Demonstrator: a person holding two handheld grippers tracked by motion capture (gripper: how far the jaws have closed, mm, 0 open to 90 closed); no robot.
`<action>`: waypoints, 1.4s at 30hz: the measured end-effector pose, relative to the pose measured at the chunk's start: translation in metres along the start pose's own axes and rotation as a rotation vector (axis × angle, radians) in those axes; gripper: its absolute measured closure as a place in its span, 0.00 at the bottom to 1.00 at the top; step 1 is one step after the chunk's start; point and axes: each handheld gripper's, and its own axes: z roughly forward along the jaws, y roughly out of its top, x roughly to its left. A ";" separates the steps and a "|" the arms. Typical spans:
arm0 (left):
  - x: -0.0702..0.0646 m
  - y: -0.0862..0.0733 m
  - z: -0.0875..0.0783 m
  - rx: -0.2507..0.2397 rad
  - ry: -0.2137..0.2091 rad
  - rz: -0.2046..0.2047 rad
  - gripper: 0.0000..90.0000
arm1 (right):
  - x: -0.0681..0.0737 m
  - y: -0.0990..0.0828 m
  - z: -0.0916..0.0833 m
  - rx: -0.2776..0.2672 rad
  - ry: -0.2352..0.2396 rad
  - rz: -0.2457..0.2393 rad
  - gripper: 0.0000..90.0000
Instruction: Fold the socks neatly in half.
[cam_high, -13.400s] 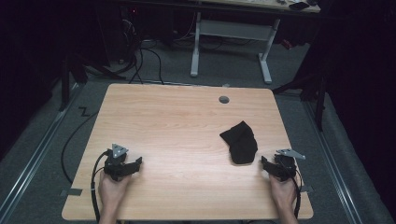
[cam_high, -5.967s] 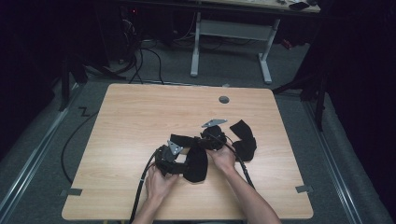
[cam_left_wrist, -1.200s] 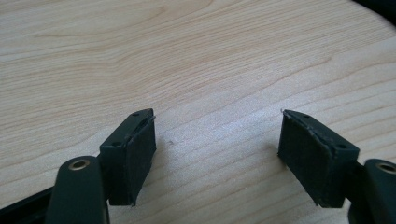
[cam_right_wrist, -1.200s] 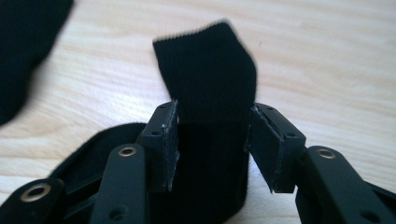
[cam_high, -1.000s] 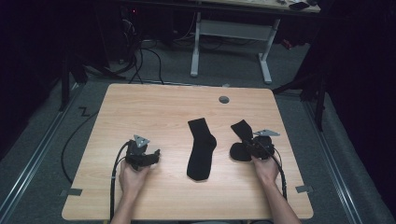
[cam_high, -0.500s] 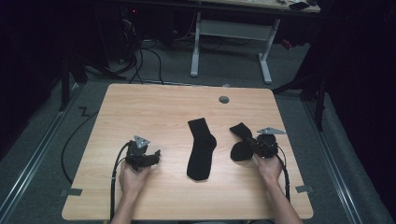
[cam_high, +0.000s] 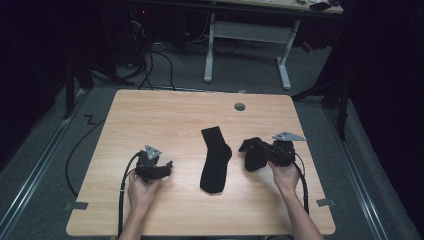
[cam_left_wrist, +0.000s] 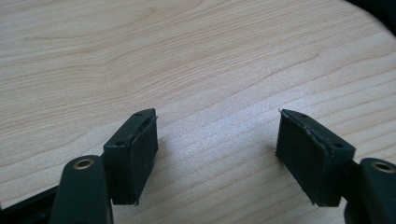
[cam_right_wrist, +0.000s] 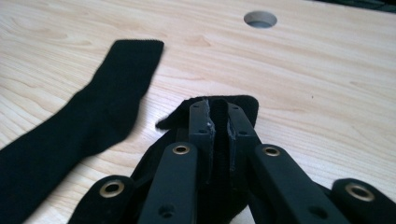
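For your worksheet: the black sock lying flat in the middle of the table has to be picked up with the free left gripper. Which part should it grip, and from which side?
Probably the cuff end of the flat sock, the straight far edge. It lies limp and flat on the table, so the open left gripper would best come from above, jaws straddling that edge, and pinch a fold of cloth.

Both forearms are bare — no sleeves. Each hand carries a black claw: the left claw (cam_high: 167, 166) and the right claw (cam_high: 250, 150) each have a grey three-cornered plate on top and a black cable trailing back. Their fingers (cam_left_wrist: 135, 154) are flat black bars with brass-ringed screw holes — dark padded faces inside.
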 end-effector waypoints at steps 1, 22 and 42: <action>0.000 0.000 0.000 0.000 0.000 0.001 0.32 | 0.002 0.003 -0.003 -0.007 0.006 -0.004 0.93; 0.000 0.000 0.000 0.001 0.002 -0.004 0.32 | 0.037 0.045 -0.001 -0.043 0.066 -0.103 0.93; 0.000 0.000 0.001 0.002 0.012 -0.012 0.31 | 0.078 0.076 0.079 0.032 0.062 -0.093 0.92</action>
